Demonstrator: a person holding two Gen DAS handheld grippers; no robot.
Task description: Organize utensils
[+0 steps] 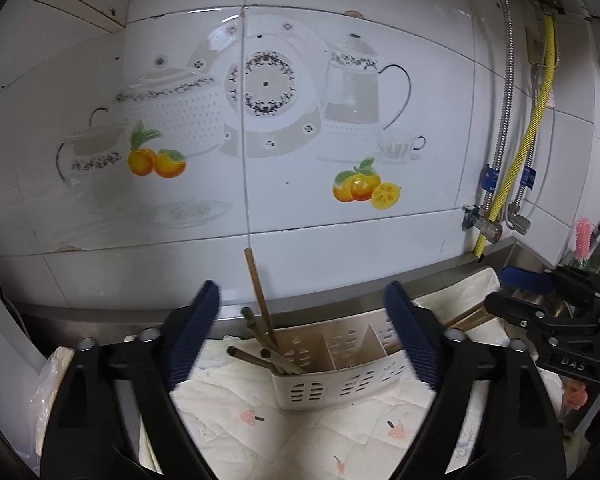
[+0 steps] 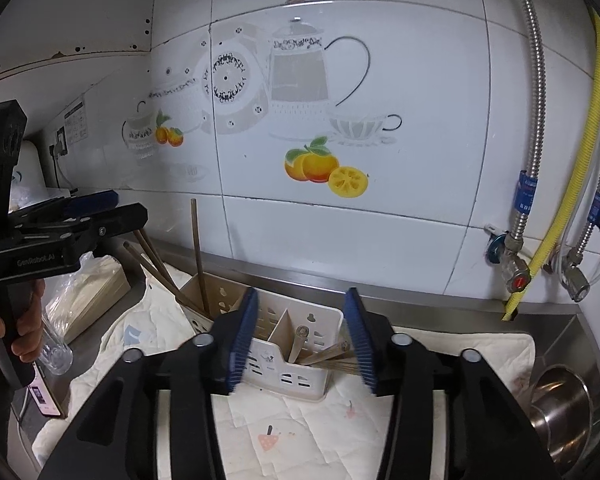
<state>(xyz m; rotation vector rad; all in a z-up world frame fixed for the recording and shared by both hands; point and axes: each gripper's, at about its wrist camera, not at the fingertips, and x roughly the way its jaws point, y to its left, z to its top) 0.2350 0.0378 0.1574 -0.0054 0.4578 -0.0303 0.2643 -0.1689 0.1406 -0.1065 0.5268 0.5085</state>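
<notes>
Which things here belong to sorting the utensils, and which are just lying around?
Part of the job:
- utensil caddy
- chopsticks in its left compartment
- spoon in its right compartment
- left tongs and right tongs, both open

Just lying about:
- steel pot
- glass jar
- pink brush
- quilted cloth

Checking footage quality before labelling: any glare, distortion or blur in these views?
Left wrist view: fisheye bends the tile wall, mild glare across the printed plate, chopsticks sharp. Right wrist view: same curvature, steel pot reflective, utensil holder in focus.
</notes>
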